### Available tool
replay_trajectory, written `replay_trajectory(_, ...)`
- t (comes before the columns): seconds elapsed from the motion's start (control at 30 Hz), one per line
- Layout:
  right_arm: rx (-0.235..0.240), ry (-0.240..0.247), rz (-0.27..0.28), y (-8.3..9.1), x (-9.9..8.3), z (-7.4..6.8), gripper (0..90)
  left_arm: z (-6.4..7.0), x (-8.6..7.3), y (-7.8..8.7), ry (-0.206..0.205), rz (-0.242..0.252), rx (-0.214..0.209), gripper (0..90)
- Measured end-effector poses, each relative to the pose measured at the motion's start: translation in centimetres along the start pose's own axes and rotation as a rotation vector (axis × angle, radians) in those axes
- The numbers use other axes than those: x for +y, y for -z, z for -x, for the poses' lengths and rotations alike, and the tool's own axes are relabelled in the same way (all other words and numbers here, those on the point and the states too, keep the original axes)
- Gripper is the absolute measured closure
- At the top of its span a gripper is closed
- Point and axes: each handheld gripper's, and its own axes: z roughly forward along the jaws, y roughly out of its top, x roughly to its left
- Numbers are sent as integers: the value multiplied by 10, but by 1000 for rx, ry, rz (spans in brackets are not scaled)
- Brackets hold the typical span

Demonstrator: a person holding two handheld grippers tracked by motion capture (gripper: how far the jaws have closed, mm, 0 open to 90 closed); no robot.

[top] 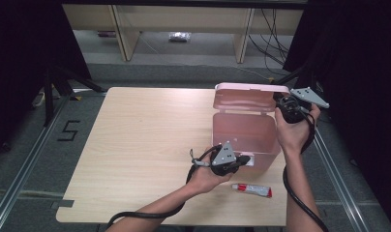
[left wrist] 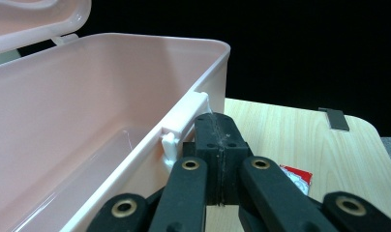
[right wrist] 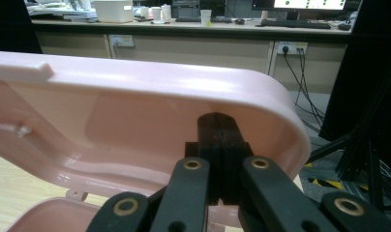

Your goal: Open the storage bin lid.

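The high view shows a pink box (top: pixel 242 133) near the table's (top: pixel 135 145) right edge with its lid (top: pixel 244 98) up, the left gripper (top: pixel 243 160) pressed together at its front, the right gripper (top: pixel 279 101) pressed together against the lid, and a tube (top: pixel 252 189) nearby.

I see my left gripper (top: pixel 242 160) low and near my body, jaws pressed together, wrist bent inward. My right gripper (top: pixel 283 102) sits farther out and higher, jaws likewise closed, forearm stretched straight forward.
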Motion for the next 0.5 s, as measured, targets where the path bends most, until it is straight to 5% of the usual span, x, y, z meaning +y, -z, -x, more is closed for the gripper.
replay_trajectory(0.43, -12, 14, 4, -7, 2, 1, 900, 0, 0, 0, 2, -2, 0, 895)
replay_trajectory(0.5, -17, -14, -6, -7, 2, -1, 900, 0, 0, 0, 1, -2, 0, 895)
